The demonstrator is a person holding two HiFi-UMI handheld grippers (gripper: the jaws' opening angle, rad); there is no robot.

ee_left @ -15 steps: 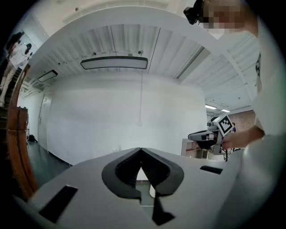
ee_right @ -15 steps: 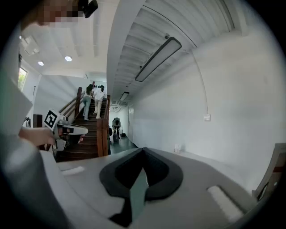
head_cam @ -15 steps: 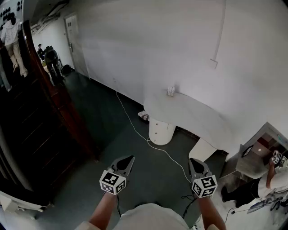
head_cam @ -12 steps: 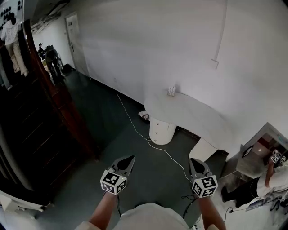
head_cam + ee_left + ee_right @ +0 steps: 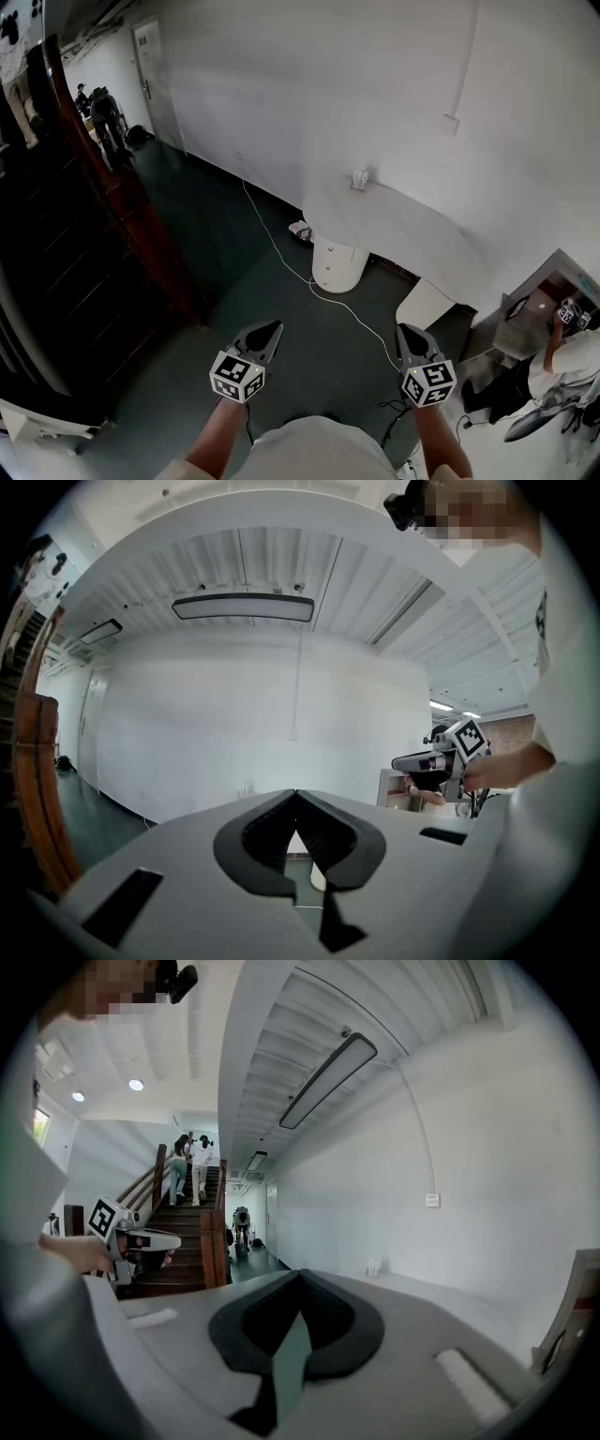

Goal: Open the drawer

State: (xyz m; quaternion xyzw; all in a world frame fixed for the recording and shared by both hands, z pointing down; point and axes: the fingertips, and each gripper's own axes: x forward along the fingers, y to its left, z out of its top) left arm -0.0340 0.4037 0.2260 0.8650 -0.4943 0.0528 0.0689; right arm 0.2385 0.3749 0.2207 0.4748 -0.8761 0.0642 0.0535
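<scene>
Facing a curved white desk [image 5: 403, 234] set against the white wall [image 5: 309, 84], the person holds both grippers low over the dark floor [image 5: 216, 234], side by side and well apart from the desk. Left gripper [image 5: 271, 327]: its fingers [image 5: 251, 841] are pressed together with the tips touching and nothing between them. Right gripper [image 5: 404, 331]: its fingers [image 5: 349, 1327] likewise meet at the tips, and only floor shows through the slot behind them. The drawer pedestal [image 5: 337, 265], a rounded white column, stands on the floor beneath the desk's end at picture left, ahead of and between the two grippers; small dark dots mark its front, but the separate drawer fronts are too small to make out. A white cable [image 5: 279, 261] runs from the wall across the floor, passes just beside the pedestal and trails toward the right gripper. A small pale object [image 5: 360, 179] sits on the desk against the wall. A dark wooden staircase [image 5: 84, 244] fills the left side, and a closed door [image 5: 151, 66] lies beyond it.
</scene>
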